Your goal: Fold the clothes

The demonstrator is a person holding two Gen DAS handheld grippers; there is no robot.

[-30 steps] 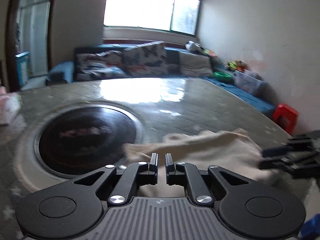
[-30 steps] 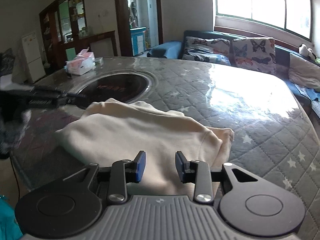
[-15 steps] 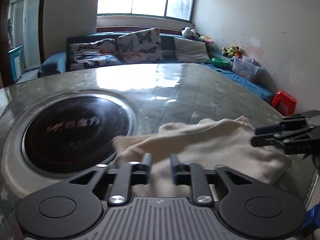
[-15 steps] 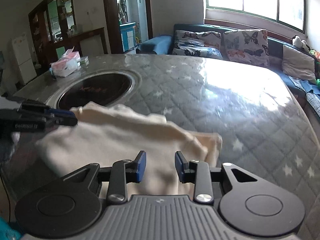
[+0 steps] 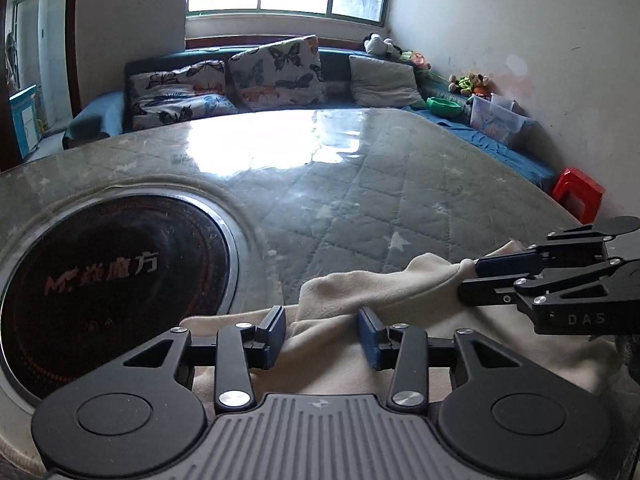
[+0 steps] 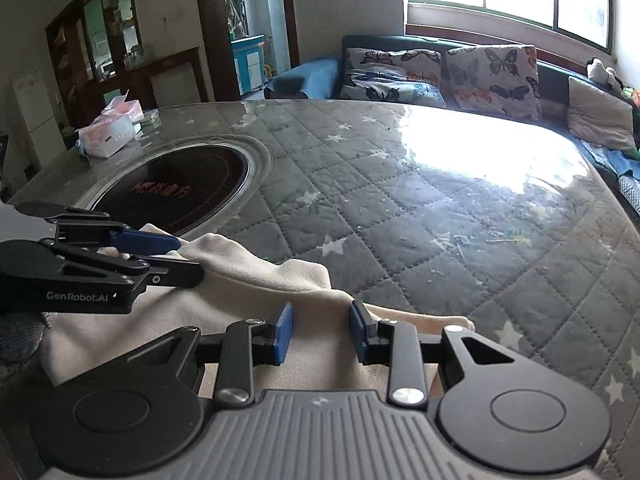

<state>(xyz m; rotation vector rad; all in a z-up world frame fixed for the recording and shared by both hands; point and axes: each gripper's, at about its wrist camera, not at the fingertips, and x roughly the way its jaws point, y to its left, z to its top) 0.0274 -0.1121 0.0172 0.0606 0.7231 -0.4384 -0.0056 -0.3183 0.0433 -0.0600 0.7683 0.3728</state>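
A grey quilted star-patterned surface (image 6: pixel 420 208) under glossy glass carries a round black inset cooktop (image 5: pixel 108 280) at nine o'clock. A pink-and-white tissue box (image 6: pixel 112 132) sits beyond it. Butterfly-print cushions (image 5: pixel 276 74) line the dark blue sofa (image 6: pixel 554 72) at twelve; a red plastic stool (image 5: pixel 578 196) stands at three.

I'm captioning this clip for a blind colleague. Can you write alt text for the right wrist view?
An open right gripper sits low over a cream garment bunched at the near edge of a quilted, star-patterned table. The left gripper, also open, reaches in from the left over the cloth, near a round black cooktop. A sofa lies behind.
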